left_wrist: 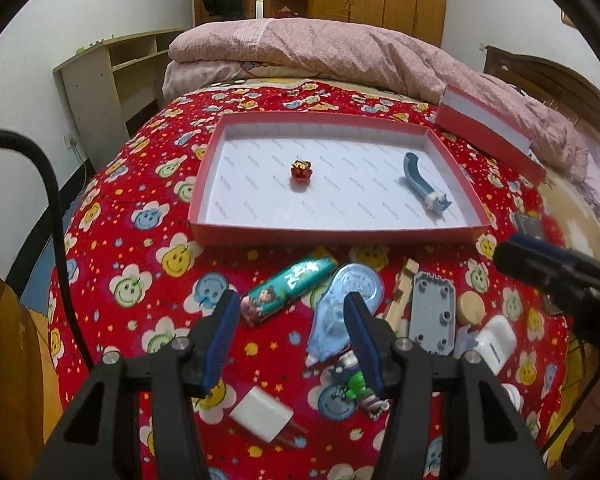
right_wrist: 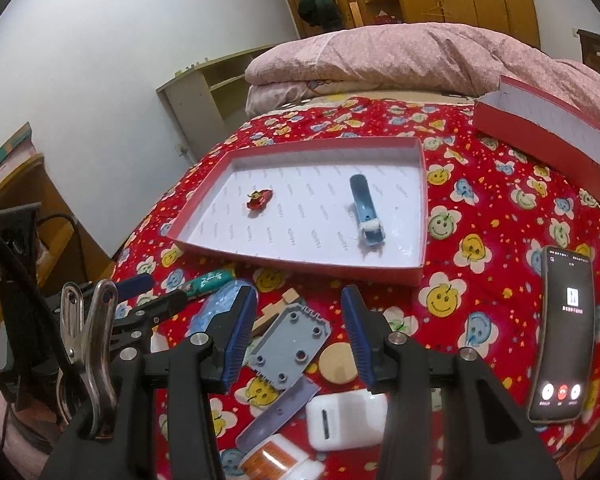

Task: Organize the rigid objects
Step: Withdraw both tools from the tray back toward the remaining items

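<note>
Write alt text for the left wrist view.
Open left tongs hover over small objects scattered on a red flowered blanket, holding nothing. Beyond them a shallow red box holds a small red toy and a blue clip-like item.

A red blanket (left_wrist: 148,208) patterned with yellow and blue smiley flowers is seen beneath a red-walled, white-lined tray (left_wrist: 260,236), a green tube (left_wrist: 288,286) and a pink quilt (left_wrist: 340,48).

A shallow red box (left_wrist: 204,184) with a white lining lies open on the bed; a small red toy (left_wrist: 300,169) sits mid-left inside, a blue clip-like tool (left_wrist: 422,182) near its right wall. Loose items crowd the bed before it: green tube (left_wrist: 288,289), gray plate (left_wrist: 433,312), white case (left_wrist: 496,342).
</note>
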Motion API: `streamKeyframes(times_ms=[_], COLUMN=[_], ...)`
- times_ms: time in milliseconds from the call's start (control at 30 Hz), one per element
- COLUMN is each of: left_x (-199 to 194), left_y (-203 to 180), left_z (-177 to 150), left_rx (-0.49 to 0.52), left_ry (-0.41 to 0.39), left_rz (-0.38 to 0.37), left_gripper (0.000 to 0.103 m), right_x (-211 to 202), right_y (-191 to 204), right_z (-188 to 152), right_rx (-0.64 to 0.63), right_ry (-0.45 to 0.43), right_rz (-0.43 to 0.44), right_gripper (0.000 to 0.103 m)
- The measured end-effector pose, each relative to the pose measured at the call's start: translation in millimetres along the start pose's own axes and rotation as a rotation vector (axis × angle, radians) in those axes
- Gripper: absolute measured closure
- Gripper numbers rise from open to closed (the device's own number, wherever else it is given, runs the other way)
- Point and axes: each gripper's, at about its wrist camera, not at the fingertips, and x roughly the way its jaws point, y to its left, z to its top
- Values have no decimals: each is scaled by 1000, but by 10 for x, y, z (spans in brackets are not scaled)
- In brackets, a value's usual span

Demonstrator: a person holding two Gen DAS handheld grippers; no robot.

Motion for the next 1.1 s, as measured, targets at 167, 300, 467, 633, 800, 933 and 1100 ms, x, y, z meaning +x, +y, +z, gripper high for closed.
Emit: streamKeyframes(times_ms=[167, 300, 467, 633, 800, 933, 1100], left_x=[-33, -69, -87, -129, -164, -173, -150], left_y=[87, 145, 185, 220, 276, 328, 381], left_z=[-74, -154, -212, -281, -373, -461, -564], left_rx=[-29, -35, -40, -34, -29, -24, -42], left_ry=[18, 22, 24, 21, 25, 32, 41], left_rz=[-17, -23, -31, -42, -36, -38, -40], left_gripper=[46, 46, 46, 46, 46, 44, 41], right_x=[-83, -124, -120, -147, -163, -242, -335], right_y=[70, 101, 102, 87, 121, 165, 226], right_z=[-45, -114, -253, -380, -566, -748, -909], right_rx=[1, 4, 17, 28, 20, 14, -5], right_ry=[-4, -1, 32, 56, 91, 99, 92], right_rz=[0, 0, -3, -11, -17, -22, -31], right_gripper=[58, 58, 58, 58, 58, 57, 46])
